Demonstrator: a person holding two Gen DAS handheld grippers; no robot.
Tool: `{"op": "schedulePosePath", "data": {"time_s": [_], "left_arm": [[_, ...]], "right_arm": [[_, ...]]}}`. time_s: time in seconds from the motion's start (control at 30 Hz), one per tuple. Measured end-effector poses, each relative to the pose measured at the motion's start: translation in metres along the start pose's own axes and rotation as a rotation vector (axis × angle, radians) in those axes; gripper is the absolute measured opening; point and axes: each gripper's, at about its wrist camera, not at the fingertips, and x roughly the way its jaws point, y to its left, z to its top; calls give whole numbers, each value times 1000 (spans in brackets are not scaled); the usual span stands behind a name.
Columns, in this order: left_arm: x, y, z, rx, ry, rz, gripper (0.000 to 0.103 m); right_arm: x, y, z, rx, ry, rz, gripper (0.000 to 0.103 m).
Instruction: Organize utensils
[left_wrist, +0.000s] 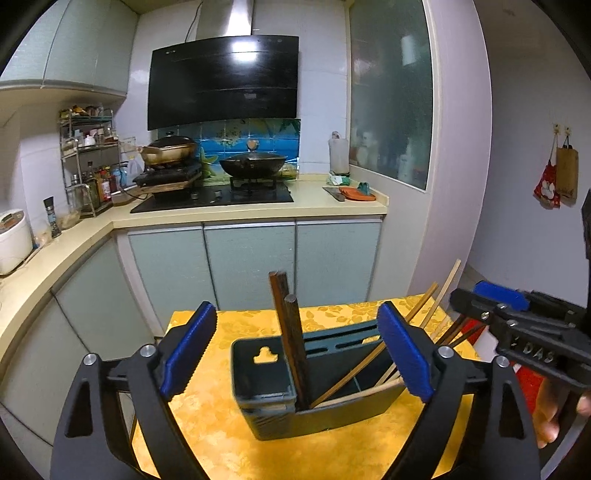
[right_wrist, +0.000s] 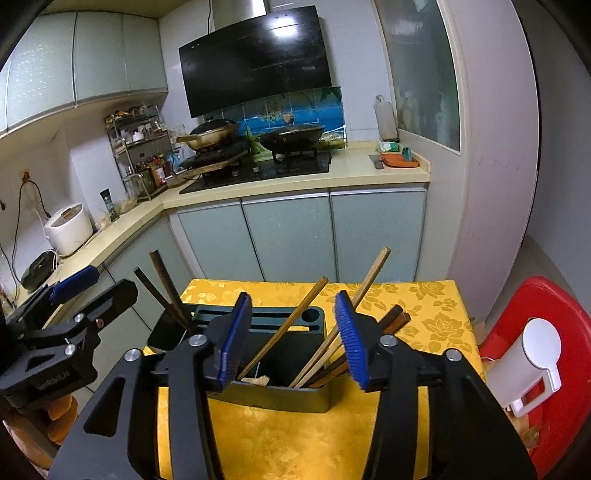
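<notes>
A dark green utensil holder (left_wrist: 280, 410) stands on the yellow tablecloth (left_wrist: 207, 417); it also shows in the right wrist view (right_wrist: 291, 391). Two dark brown chopsticks (left_wrist: 290, 332) stand upright in its middle slot. Several light wooden chopsticks (right_wrist: 288, 332) and dark ones (right_wrist: 391, 321) lean in its larger compartment. My left gripper (left_wrist: 295, 350) is open and empty, its blue pads either side of the holder. My right gripper (right_wrist: 291, 339) is open and empty, just in front of the holder, and shows at the right of the left wrist view (left_wrist: 491, 302).
A red plastic stool (right_wrist: 546, 332) with a white jug (right_wrist: 528, 365) stands right of the table. Behind is a kitchen counter (left_wrist: 258, 214) with a hob, two woks, a spice rack (left_wrist: 88, 162) and a white rice cooker (right_wrist: 70, 229).
</notes>
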Motion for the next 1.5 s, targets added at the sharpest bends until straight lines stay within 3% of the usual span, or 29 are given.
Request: {"op": "schedulePosePath", "data": {"time_s": [0.2, 0.77, 1.5], "left_arm": [[-15, 3, -20, -4, 5, 20, 89], [-61, 3, -74, 10, 3, 100, 92], [-104, 0, -149, -5, 14, 119, 93]], "right_arm": [[-20, 1, -14, -7, -33, -30, 71], [-57, 28, -71, -44, -89, -102, 96], [-89, 45, -146, -66, -67, -151, 96]]}}
